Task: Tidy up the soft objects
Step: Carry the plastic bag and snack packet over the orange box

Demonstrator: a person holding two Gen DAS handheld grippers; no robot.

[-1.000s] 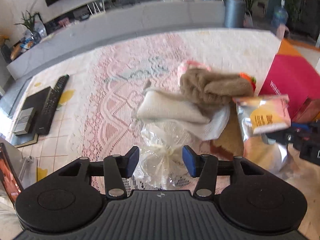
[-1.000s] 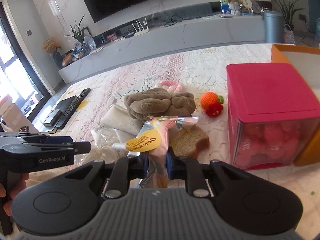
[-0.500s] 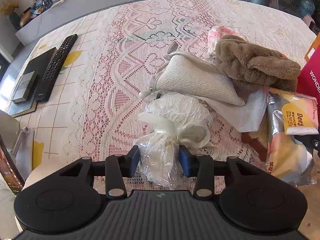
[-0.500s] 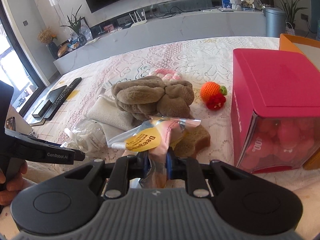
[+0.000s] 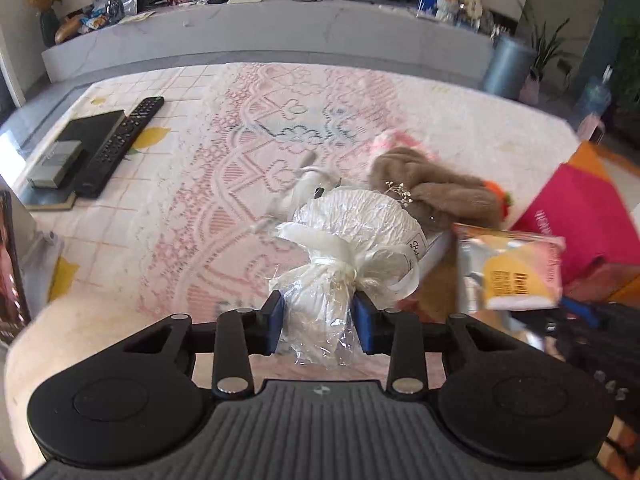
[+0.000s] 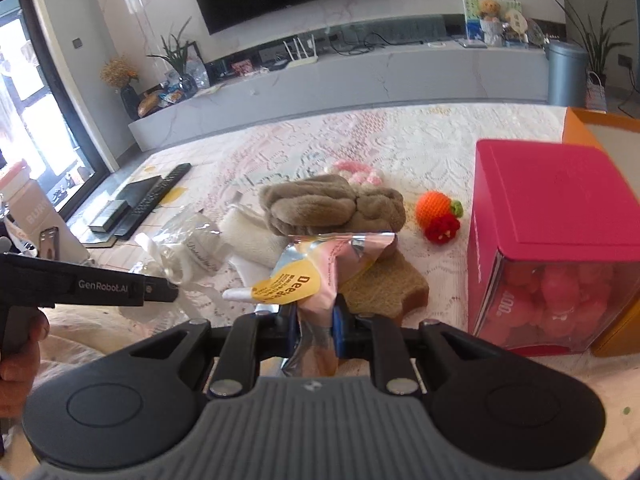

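My left gripper (image 5: 318, 320) has its jaws closing on the tied neck of a clear plastic bag (image 5: 352, 232) with a white soft item inside; both blue pads press on it and it hangs off the lace tablecloth. My right gripper (image 6: 316, 328) is shut on a pink and yellow snack packet (image 6: 316, 276), held above a toast-shaped cushion (image 6: 384, 288). Behind lie a brown plush (image 6: 328, 208), a white cloth (image 6: 248, 232), a pink knitted piece (image 6: 356, 172) and an orange crocheted toy (image 6: 436, 216). The left gripper (image 6: 172, 288) and the bag (image 6: 192, 244) show at the left of the right wrist view.
A pink-lidded clear box (image 6: 552, 208) of pink balls stands at the right, with an orange box (image 6: 600, 136) behind it. A remote (image 5: 124, 140) and a black flat device (image 5: 88, 132) lie at the table's left. A person's hand (image 6: 24, 344) holds the left gripper's handle.
The left jaws closed from around the bag onto its neck, and the bag rose off the tablecloth. The right gripper kept its grip on the snack packet.
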